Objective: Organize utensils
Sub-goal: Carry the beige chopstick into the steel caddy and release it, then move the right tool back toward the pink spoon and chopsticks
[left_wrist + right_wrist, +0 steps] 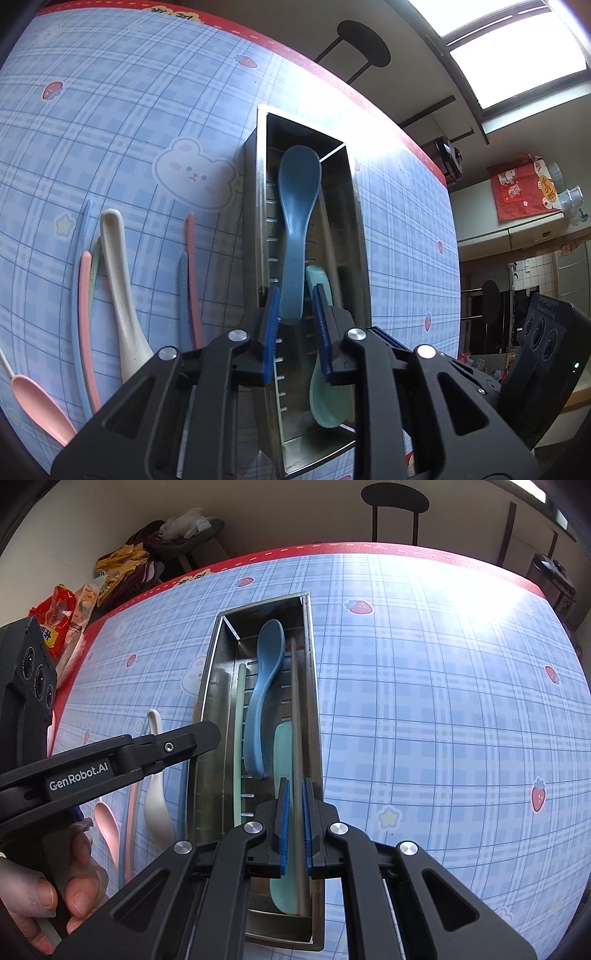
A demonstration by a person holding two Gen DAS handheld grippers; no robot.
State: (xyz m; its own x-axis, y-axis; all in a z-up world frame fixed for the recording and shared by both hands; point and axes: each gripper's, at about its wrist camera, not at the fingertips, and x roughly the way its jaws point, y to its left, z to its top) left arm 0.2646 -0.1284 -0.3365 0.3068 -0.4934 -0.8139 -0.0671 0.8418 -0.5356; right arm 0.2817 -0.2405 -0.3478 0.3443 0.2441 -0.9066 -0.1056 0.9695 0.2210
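A steel tray [261, 192] [313, 672] stands lengthwise on the blue plaid tablecloth. A blue spoon [295, 206] [264, 686] lies in it, bowl at the far end, beside a teal spoon [328, 387] [283, 746] and a pale green chopstick [239, 738]. My left gripper [297, 325] hangs over the tray's near end. Its pads stand slightly apart around the blue spoon's handle tip, with a gap on the right side. My right gripper [295, 812] is over the tray's right side, shut on a grey chopstick [295, 701] that runs along the right wall.
Left of the tray lie loose utensils: a cream spoon [118, 280] [157, 797], a pink spoon [37, 406], and pink and blue chopsticks [190, 280]. A hand [74, 886] holds the left gripper's handle. Snack bags [62, 609] sit past the far left table edge, and a chair [393, 502] stands beyond.
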